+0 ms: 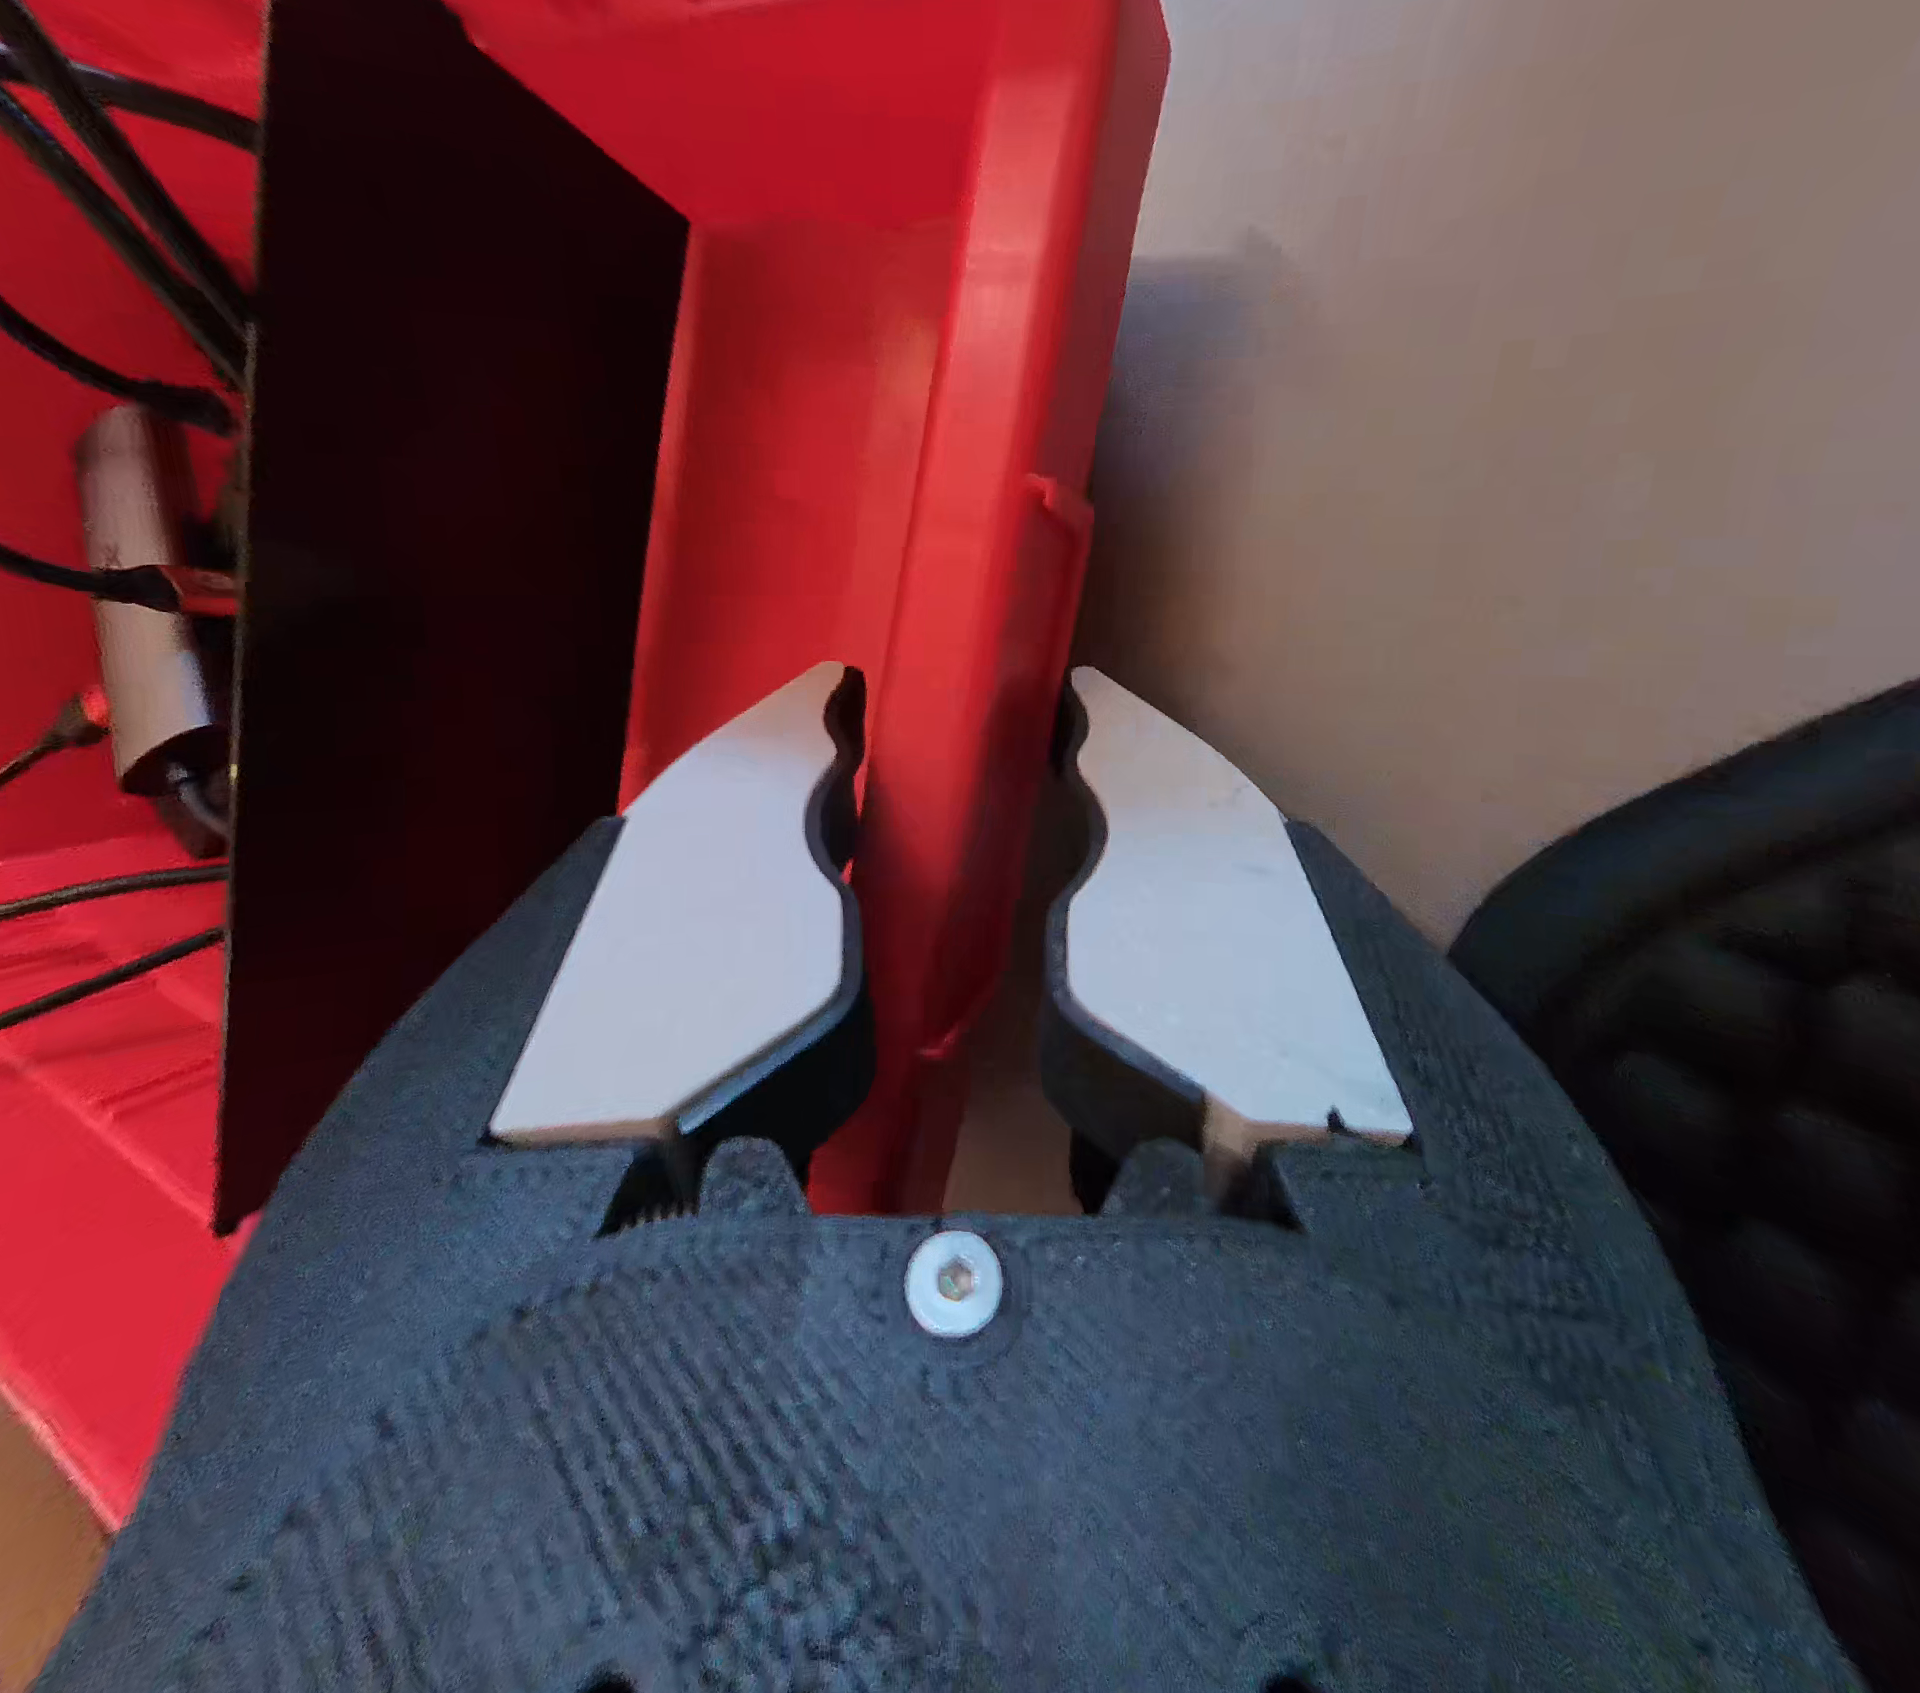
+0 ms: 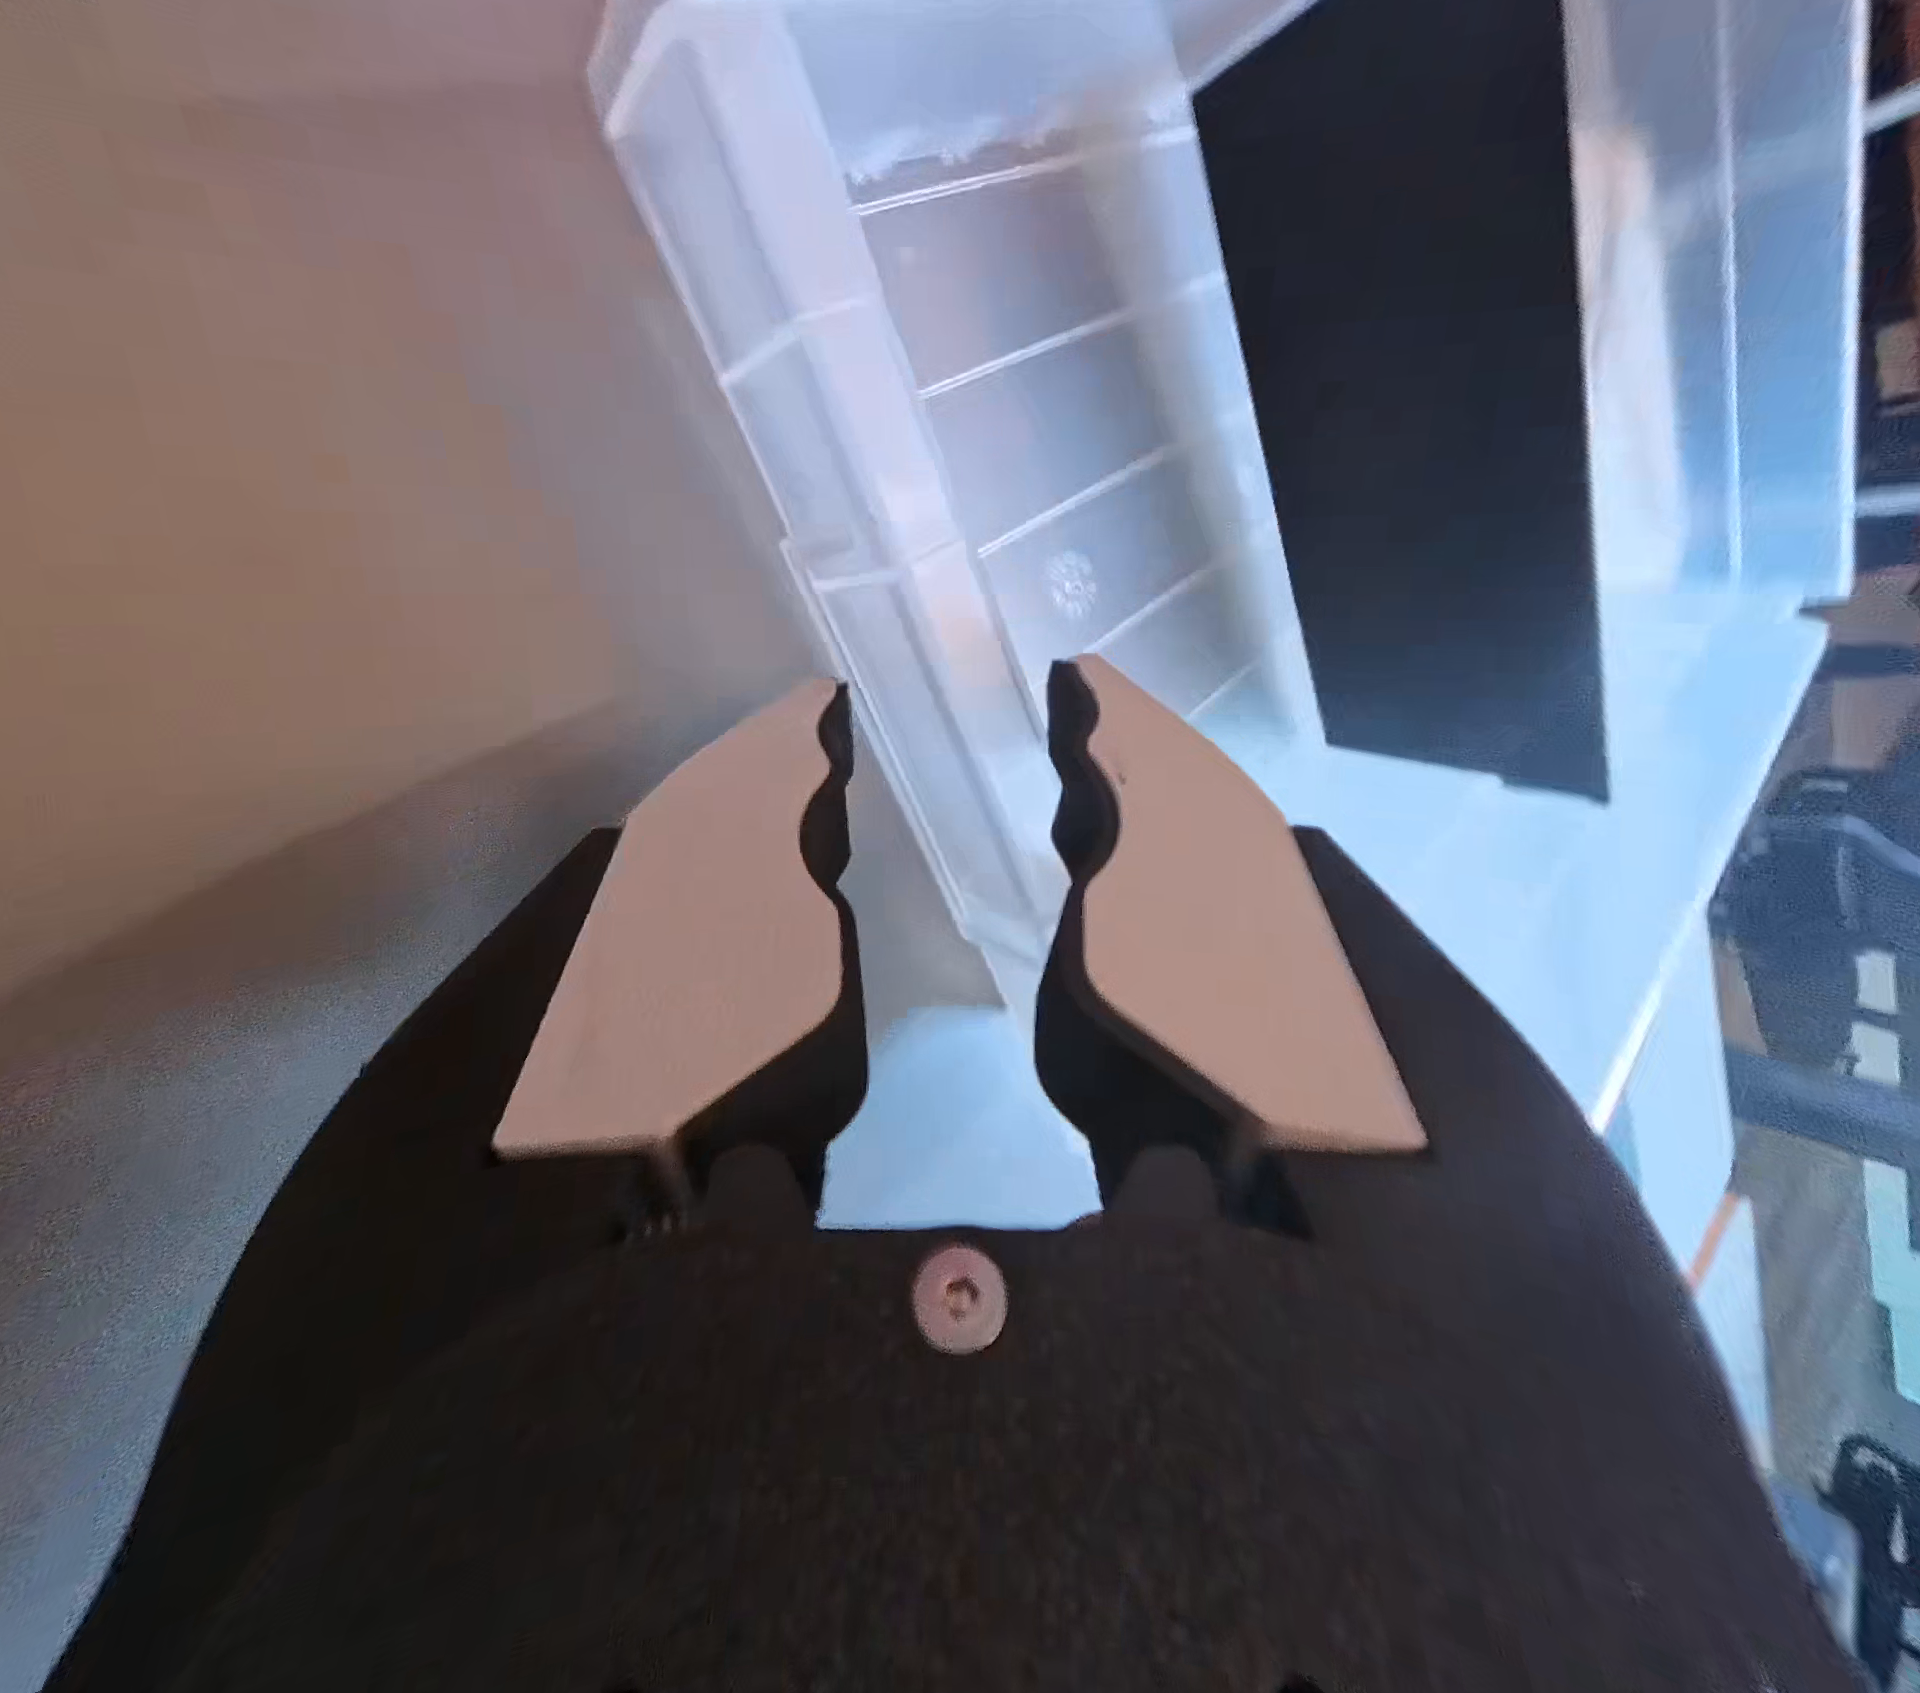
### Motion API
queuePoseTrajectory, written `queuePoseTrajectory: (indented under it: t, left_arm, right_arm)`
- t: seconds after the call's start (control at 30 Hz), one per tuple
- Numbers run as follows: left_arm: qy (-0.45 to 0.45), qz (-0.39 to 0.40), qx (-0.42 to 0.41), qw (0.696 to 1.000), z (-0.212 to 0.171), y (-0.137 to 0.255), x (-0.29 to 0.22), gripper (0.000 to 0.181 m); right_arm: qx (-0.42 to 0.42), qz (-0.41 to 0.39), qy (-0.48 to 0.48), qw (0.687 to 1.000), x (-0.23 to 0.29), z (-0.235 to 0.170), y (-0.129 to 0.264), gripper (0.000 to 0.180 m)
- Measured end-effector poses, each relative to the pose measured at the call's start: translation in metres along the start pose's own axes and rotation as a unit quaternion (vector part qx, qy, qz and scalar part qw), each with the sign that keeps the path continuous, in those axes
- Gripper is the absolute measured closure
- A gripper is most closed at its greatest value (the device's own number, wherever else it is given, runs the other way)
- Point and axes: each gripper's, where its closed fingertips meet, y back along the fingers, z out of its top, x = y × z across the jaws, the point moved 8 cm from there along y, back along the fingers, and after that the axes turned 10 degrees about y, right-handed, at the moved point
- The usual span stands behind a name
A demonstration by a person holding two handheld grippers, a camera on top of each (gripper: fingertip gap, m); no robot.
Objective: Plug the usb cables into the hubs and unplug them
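Observation:
A red plastic bin (image 1: 831,85) fills the left wrist view. My left gripper (image 1: 958,698) straddles its right side wall (image 1: 997,604), with both fingers closed against it. Behind a black divider panel (image 1: 447,552), a silver hub (image 1: 145,604) lies in the bin with several black USB cables (image 1: 104,189) around it. In the right wrist view my right gripper (image 2: 948,693) is closed on the left wall (image 2: 904,656) of a clear plastic bin (image 2: 987,272). That bin looks tilted and also has a black divider panel (image 2: 1423,396). I see no hub or cable in it.
A pale table surface (image 1: 1507,293) lies right of the red bin, and a black textured object (image 1: 1714,1072) sits at the lower right. In the right wrist view the table edge (image 2: 1704,947) runs down the right, with dark shelving and clutter (image 2: 1870,708) beyond it. Left tips to right tips: about 30 centimeters.

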Motion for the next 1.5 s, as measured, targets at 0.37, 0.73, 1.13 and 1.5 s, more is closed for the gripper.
queuePoseTrajectory:
  t: [0.37, 0.73, 1.13, 1.5]
  left_arm:
    - [-0.01, 0.005, -0.016, 1.0, 0.002, -0.006, 0.01, 0.145]
    - [0.005, 0.023, -0.015, 1.0, 0.014, -0.031, 0.049, 0.144]
    - [0.207, 0.039, -0.16, 0.964, 0.053, 0.047, 0.151, 0.144]
    - [0.145, 0.09, 0.24, 0.956, 0.047, -0.078, 0.235, 0.129]
  right_arm:
    - [0.096, -0.094, -0.072, 0.988, 0.031, -0.088, 0.053, 0.14]
    - [0.196, -0.157, -0.094, 0.963, -0.038, -0.118, 0.002, 0.143]
    - [-0.161, -0.168, -0.24, 0.943, -0.036, -0.088, 0.056, 0.127]
    - [-0.242, -0.224, -0.326, 0.886, -0.025, -0.1, 0.05, 0.176]
